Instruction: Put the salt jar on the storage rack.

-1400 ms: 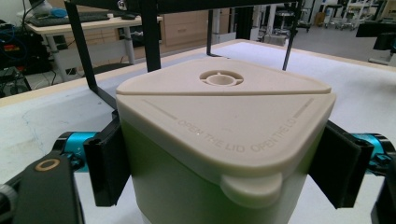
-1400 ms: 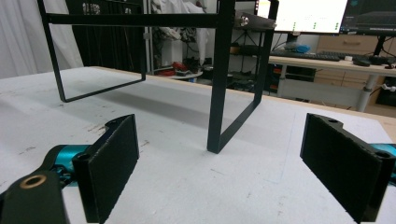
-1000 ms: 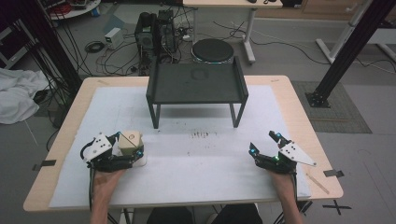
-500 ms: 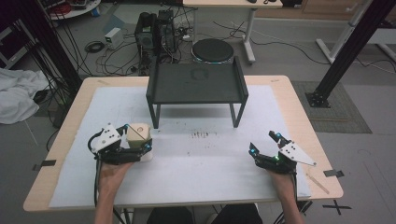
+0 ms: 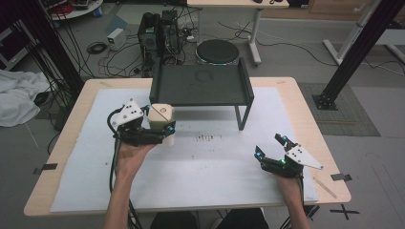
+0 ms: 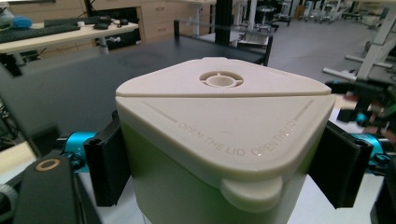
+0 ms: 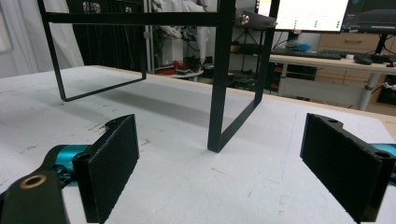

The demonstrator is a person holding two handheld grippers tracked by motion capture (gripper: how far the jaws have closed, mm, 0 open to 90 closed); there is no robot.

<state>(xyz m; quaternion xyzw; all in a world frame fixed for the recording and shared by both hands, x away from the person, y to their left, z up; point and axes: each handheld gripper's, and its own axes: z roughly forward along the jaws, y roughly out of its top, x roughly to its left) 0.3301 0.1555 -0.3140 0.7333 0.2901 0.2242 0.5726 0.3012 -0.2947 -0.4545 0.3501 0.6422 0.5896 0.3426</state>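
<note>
A cream triangular container [image 5: 161, 118] with a lid reading "OPEN THE LID" [image 6: 219, 140] is clamped between the jaws of my left gripper [image 5: 157, 130], held above the white mat at the left, just in front of the black raised tray [image 5: 200, 86]. In the left gripper view both black pads [image 6: 108, 163] press on the container's sides. My right gripper [image 5: 271, 149] rests low at the right front of the table, open, its pads [image 7: 112, 163] wide apart with nothing between them.
The black tray stands on thin legs [image 7: 219, 88] at the table's back centre, with room beneath it. A white mat [image 5: 210, 167] covers the wooden table [image 5: 296, 95]. Cables, a computer tower [image 5: 162, 28] and a round stool [image 5: 217, 50] lie on the floor beyond.
My left gripper has carried the container forward and to the right, nearer the tray's left leg. The right gripper has stayed put.
</note>
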